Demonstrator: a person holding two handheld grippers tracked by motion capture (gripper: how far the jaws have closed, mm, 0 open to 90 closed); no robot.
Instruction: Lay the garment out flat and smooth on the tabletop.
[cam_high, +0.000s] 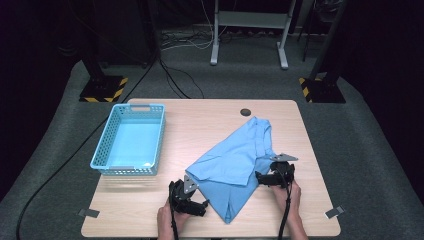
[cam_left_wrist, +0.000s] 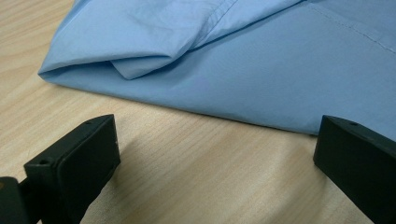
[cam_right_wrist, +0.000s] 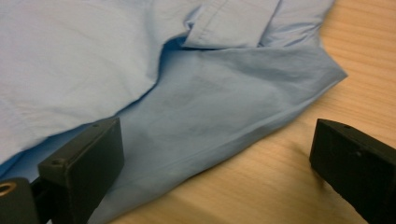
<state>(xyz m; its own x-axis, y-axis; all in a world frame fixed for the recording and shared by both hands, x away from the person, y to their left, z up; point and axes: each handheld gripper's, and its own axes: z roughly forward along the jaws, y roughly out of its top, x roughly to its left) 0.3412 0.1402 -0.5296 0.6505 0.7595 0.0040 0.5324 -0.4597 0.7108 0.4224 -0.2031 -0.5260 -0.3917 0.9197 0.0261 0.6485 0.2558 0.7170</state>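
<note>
A light blue shirt lies partly folded on the wooden table, right of centre. My left gripper rests on the table at the shirt's lower left edge, open, its jaws wide apart over bare wood just short of the cloth. My right gripper sits at the shirt's right edge, open, with the cloth's edge lying between its spread jaws and neither pad pressing on it. A cuff or collar fold shows farther off in the right gripper view.
A light blue plastic basket stands on the table's left side. A dark round grommet sits near the far edge. Grey tape tabs mark the near corners. Stands and cables lie on the floor beyond.
</note>
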